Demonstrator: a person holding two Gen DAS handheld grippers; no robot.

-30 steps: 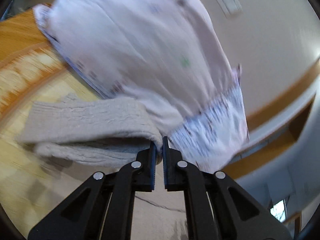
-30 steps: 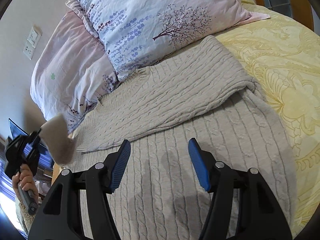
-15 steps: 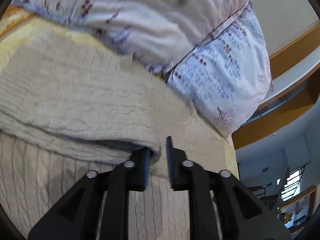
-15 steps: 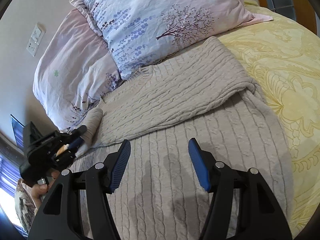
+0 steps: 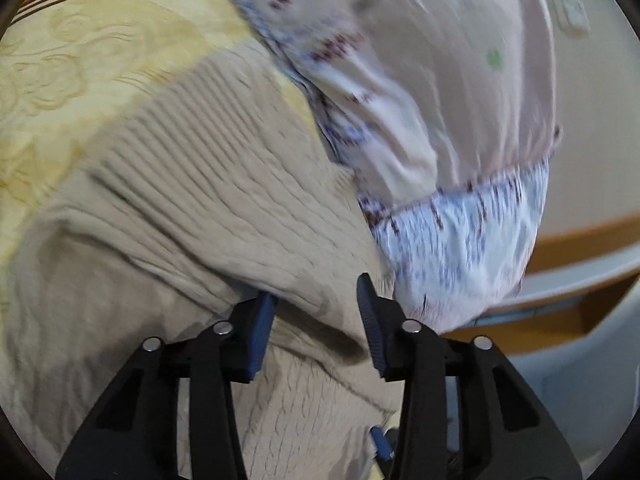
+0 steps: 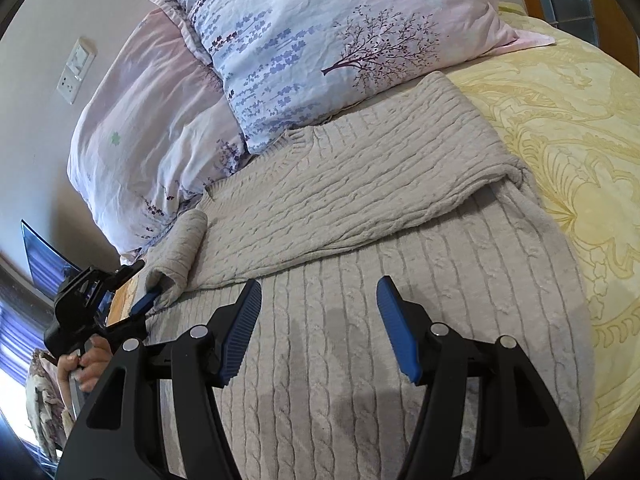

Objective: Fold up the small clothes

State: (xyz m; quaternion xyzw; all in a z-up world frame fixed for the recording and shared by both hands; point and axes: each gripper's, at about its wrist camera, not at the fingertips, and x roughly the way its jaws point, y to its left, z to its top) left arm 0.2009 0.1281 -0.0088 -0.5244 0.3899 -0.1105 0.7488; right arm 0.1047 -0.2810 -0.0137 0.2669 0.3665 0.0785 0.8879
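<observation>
A beige cable-knit sweater (image 6: 360, 208) lies on the bed, its top part folded down over the body. Its sleeve (image 6: 180, 248) lies at the left edge of the fold. My left gripper (image 5: 316, 316) is open, its jaws on either side of the sleeve fold (image 5: 304, 288) without pinching it. It also shows in the right wrist view (image 6: 140, 284), held by a hand at the bed's left edge. My right gripper (image 6: 318, 320) is open and empty, hovering just above the sweater's lower body.
Two floral pillows (image 6: 320, 40) lie against the wall right behind the sweater; one (image 5: 440, 120) is close to my left gripper. A yellow patterned bedspread (image 6: 568, 128) covers the bed to the right. Wall sockets (image 6: 76, 68) are at the upper left.
My left gripper carried the sleeve down from the air onto the folded sweater, then opened and let go of it. My right gripper stayed open and still.
</observation>
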